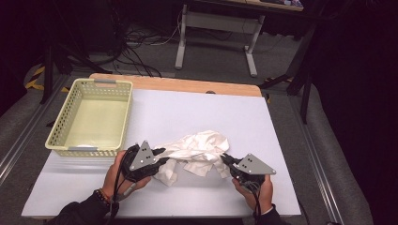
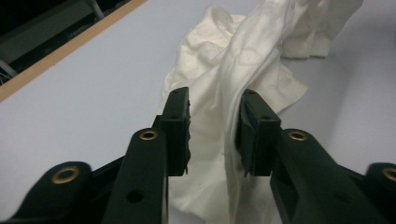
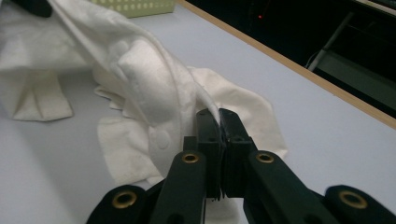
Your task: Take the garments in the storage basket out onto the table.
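On the pale grey table (image 1: 155,117), a crumpled white cloth (image 1: 199,150) is spread between both grippers, near a yellow basket (image 1: 119,119). A fold is pinched tight by the right gripper (image 3: 218,116); cloth is straddled by the part-open left gripper (image 2: 212,126), its pads not pressing.

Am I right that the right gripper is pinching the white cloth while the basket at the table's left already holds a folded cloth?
Not quite: the basket is empty in the high view. The right gripper does pinch the cloth.

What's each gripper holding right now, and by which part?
Right gripper pinches the white cloth by an edge fold. Left gripper stands open around it, holding nothing.
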### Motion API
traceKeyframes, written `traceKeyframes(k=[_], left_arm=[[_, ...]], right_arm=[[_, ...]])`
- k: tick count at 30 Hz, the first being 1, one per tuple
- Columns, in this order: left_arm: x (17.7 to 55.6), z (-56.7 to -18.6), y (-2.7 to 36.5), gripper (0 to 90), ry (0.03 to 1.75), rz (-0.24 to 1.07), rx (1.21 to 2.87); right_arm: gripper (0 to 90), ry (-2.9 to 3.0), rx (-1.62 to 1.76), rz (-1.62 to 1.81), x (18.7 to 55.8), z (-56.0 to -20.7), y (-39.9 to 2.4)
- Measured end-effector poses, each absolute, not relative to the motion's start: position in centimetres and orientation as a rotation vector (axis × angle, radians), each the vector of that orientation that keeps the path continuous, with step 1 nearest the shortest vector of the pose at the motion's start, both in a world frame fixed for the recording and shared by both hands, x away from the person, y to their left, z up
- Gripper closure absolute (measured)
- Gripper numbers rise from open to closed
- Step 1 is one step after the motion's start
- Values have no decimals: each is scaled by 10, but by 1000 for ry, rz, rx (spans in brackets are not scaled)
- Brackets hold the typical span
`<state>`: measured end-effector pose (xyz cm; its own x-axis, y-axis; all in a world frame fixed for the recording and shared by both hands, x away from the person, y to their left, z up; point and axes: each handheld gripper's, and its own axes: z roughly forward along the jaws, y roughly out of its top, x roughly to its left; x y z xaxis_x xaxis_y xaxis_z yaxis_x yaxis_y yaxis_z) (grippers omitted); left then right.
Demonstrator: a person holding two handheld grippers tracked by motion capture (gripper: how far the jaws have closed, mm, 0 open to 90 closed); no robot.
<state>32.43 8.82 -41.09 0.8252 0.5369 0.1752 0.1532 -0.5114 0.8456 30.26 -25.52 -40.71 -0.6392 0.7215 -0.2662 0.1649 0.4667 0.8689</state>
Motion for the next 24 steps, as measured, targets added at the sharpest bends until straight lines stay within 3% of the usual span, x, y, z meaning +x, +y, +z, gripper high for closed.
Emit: traceKeyframes(k=[5, 9, 13, 19, 23, 24], left_arm=[[323, -417, 79, 495, 489, 484, 2117], [322, -425, 70, 329, 501, 419, 2139], [324, -438, 59, 240, 501, 413, 2215], [336, -453, 58, 229, 562, 403, 2302], [345, -459, 62, 306, 608, 375, 2316], [345, -459, 63, 368, 618, 360, 2311]], right_arm=[[885, 2046, 788, 1124, 306, -407, -268], [885, 2028, 844, 1106, 313, -411, -278], [885, 2017, 888, 1089, 318, -414, -287], [885, 1996, 942, 1074, 322, -416, -299], [885, 1994, 974, 1082, 325, -418, -304], [884, 1994, 976, 1081, 325, -419, -304]])
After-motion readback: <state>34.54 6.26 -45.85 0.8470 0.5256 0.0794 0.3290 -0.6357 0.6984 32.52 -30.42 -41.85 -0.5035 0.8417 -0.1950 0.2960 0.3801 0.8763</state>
